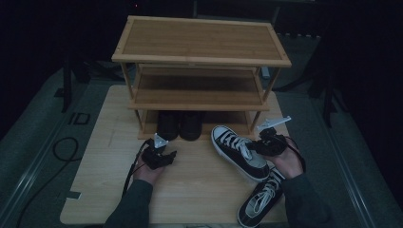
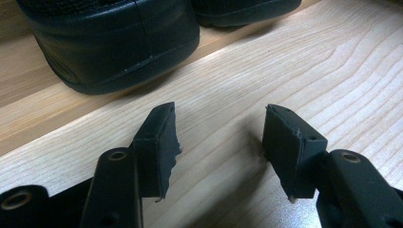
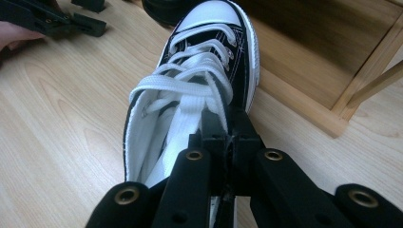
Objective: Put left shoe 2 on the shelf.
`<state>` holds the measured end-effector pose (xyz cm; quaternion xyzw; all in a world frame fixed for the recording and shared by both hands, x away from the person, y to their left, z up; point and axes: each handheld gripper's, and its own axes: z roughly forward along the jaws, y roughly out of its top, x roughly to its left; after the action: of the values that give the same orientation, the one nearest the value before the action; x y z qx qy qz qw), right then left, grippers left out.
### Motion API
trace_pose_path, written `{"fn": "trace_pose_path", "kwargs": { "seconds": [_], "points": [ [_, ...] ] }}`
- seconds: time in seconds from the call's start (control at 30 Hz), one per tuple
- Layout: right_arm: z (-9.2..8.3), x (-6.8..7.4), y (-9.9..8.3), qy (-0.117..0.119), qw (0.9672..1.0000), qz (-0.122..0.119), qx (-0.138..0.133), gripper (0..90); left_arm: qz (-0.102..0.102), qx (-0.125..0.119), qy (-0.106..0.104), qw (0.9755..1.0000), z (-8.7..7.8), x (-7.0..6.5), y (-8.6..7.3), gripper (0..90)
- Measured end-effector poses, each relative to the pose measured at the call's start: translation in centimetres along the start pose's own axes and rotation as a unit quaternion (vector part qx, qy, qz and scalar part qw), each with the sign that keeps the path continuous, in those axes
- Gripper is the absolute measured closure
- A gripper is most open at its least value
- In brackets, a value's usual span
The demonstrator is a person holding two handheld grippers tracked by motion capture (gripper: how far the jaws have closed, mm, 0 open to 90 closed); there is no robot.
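A black-and-white high-top sneaker (image 1: 236, 151) lies on the table in front of the shoe rack (image 1: 199, 40), its toe towards the rack. My right gripper (image 1: 255, 146) is shut on the black canvas edge of the sneaker's opening; in the right gripper view the jaws (image 3: 227, 126) are pinched together beside the white laces of the sneaker (image 3: 209, 57). The matching sneaker (image 1: 260, 202) lies near the table's front edge, under the right forearm. My left gripper (image 1: 165, 156) stands open just above the wood, with nothing between its jaws (image 2: 218, 137).
A pair of black shoes (image 1: 179, 124) stands on the rack's bottom shelf, close ahead of the left gripper; one heel (image 2: 114, 42) looms in the left gripper view. The rack's middle and top shelves are bare. A cable (image 1: 64, 147) lies on the floor at left.
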<state>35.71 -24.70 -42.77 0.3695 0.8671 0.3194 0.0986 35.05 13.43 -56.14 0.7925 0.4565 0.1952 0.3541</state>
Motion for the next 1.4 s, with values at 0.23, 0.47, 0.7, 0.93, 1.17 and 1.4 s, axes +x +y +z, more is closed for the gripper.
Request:
{"fn": "trace_pose_path", "kwargs": {
  "seconds": [0.23, 0.47, 0.7, 0.93, 1.17, 1.4],
  "points": [
    [-0.5, 0.2, 0.3, 0.007, 0.9999, -0.008, -0.004, 88.0, -0.001, -0.001, 0.000, 1.0000, 0.0, 0.0, 0.0, 45.9],
    [-1.0, 0.4, 0.8, 0.014, 0.9998, -0.013, -0.011, 88.0, -0.001, -0.001, 0.000, 1.0000, 0.0, 0.0, 0.0, 45.9],
    [-1.4, 0.5, 1.2, 0.027, 0.9994, -0.012, -0.015, 88.0, -0.001, -0.001, 0.000, 1.0000, 0.0, 0.0, 0.0, 45.9],
    [-2.1, 0.6, 1.8, 0.032, 0.9991, -0.017, -0.023, 88.0, -0.001, -0.001, 0.000, 1.0000, 0.0, 0.0, 0.0, 45.9],
    [-2.6, 0.9, 2.4, 0.035, 0.9987, -0.024, -0.028, 88.0, 0.000, 0.000, 0.000, 1.0000, 0.0, 0.0, 0.0, 45.9],
    [-2.8, 1.2, 3.0, 0.040, 0.9982, -0.030, -0.032, 87.9, 0.000, 0.000, 0.000, 1.0000, 0.0, 0.0, 0.0, 45.9]
  ]
}}
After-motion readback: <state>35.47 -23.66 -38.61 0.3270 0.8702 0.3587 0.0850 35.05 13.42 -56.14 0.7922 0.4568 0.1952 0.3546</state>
